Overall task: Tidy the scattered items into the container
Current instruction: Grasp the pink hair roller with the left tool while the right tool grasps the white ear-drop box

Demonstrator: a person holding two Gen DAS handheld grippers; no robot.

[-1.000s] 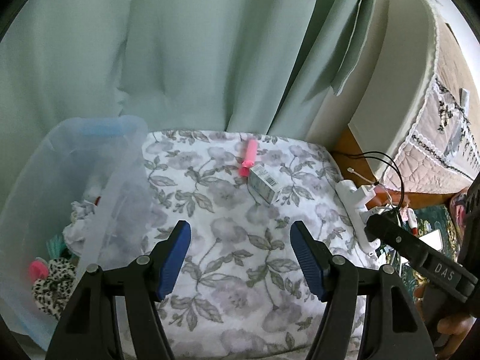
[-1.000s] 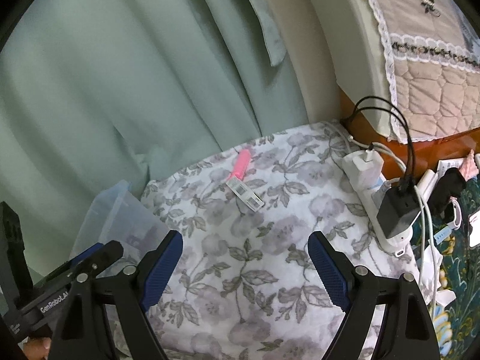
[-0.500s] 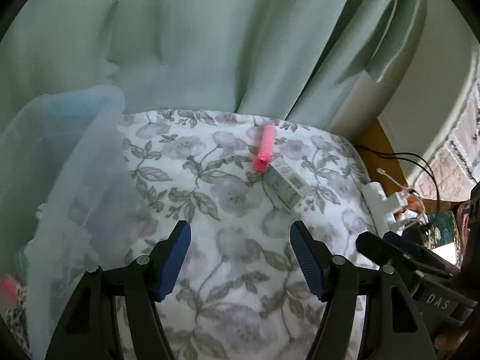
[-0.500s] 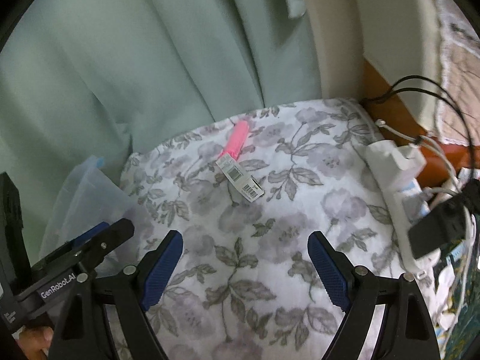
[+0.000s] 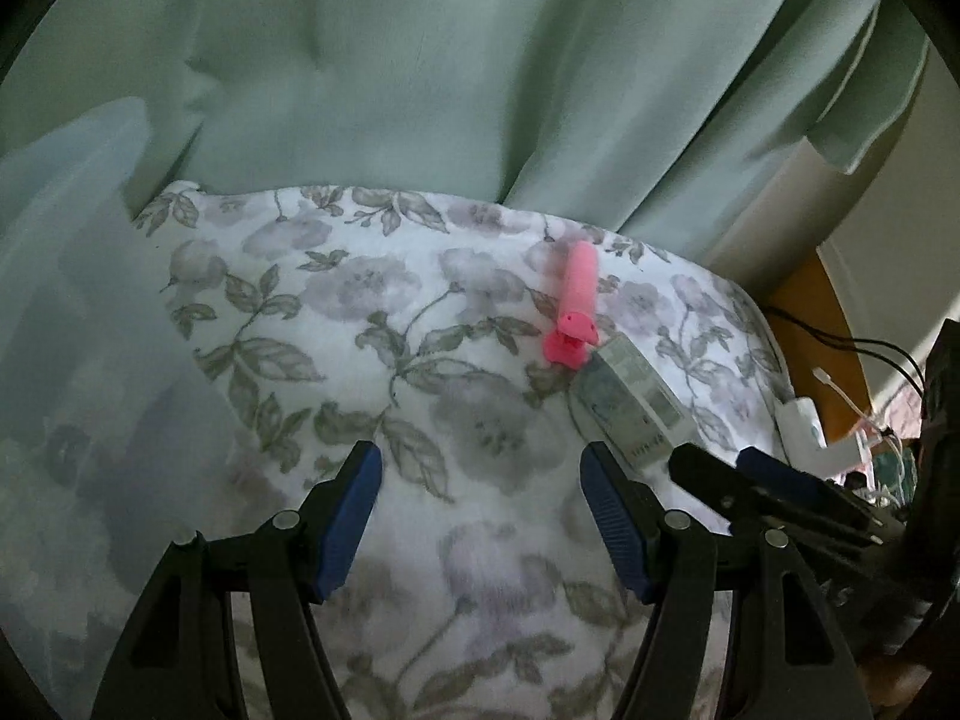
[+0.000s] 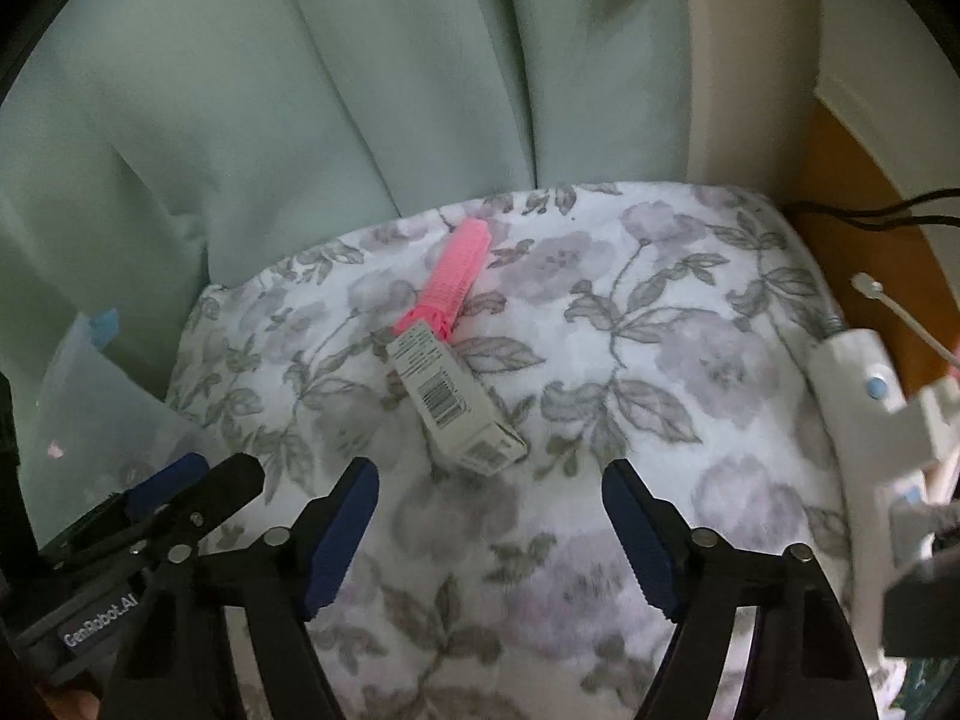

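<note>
A pink ribbed hair roller point(image 5: 575, 312) point(image 6: 451, 281) lies on the floral cloth, end to end with a small white barcoded box point(image 5: 629, 405) point(image 6: 454, 397). My left gripper point(image 5: 480, 510) is open and empty, low over the cloth, with the box just beyond its right finger. My right gripper point(image 6: 489, 531) is open and empty, with the box just ahead between its fingers. The clear plastic container point(image 5: 66, 276) point(image 6: 90, 384) stands at the left; its contents are blurred.
A pale green curtain point(image 5: 480, 72) hangs right behind the cloth. A white power strip with plugs and cables point(image 6: 864, 414) lies along the right edge, beside an orange wooden surface point(image 6: 852, 222). The other gripper shows at each view's side.
Both grippers have moved forward and lower toward the roller and box, which now look much larger. The container has slid to the left edge of both views. Both grippers stay open.
</note>
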